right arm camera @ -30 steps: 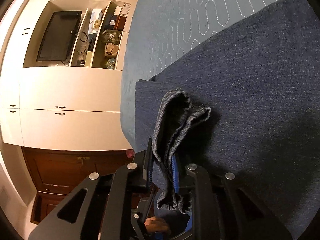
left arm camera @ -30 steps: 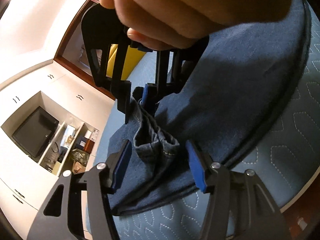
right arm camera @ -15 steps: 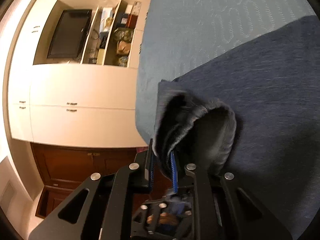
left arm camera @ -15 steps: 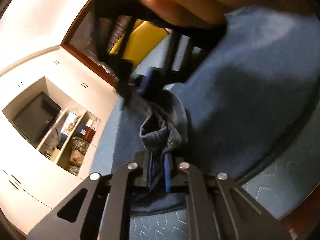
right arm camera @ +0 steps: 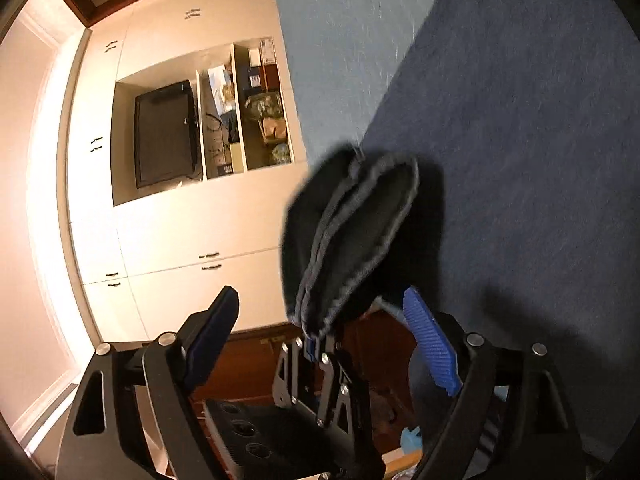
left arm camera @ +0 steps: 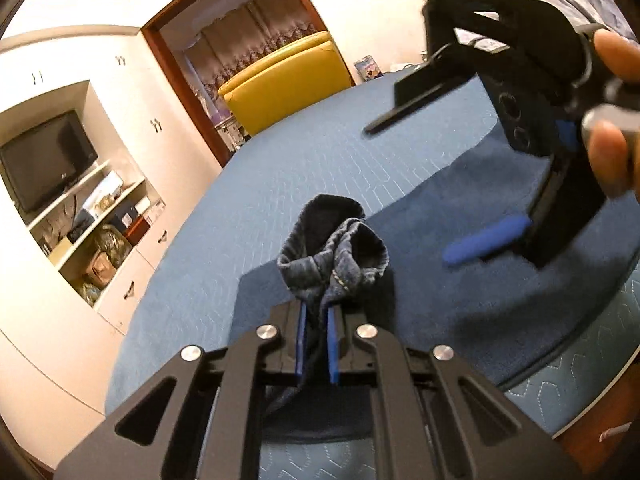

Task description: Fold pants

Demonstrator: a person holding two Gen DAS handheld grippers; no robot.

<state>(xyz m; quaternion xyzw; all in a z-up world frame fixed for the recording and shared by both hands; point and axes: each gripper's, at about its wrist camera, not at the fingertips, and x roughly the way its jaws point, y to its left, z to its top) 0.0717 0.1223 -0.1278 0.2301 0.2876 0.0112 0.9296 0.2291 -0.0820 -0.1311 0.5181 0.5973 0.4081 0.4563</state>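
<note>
Dark blue denim pants [left arm camera: 500, 300] lie spread over the bed's blue quilted cover [left arm camera: 320, 152]. My left gripper [left arm camera: 318, 344] is shut on a bunched, doubled-over end of the pants [left arm camera: 340, 248] and holds it lifted off the bed. In the right wrist view that bunched end [right arm camera: 348, 236] stands between the fingers of my right gripper [right arm camera: 320, 336]. Its jaws are opening and their blue pads [right arm camera: 430, 344] do not touch the cloth. The left gripper [right arm camera: 316, 354] shows just below, clamped on the cloth. A hand [left arm camera: 612, 148] holds the right gripper [left arm camera: 412, 192] up at the right.
A white cupboard wall with a TV [left arm camera: 48, 160] and cluttered shelves [left arm camera: 104, 236] stands beyond the bed's far edge. A yellow armchair [left arm camera: 288, 80] sits in the doorway. The bed's wooden frame [left arm camera: 600, 424] shows at the lower right.
My left gripper closed on the bunched end and lifted it. My right gripper, shut on that end before, has opened off it and drawn back to the right.
</note>
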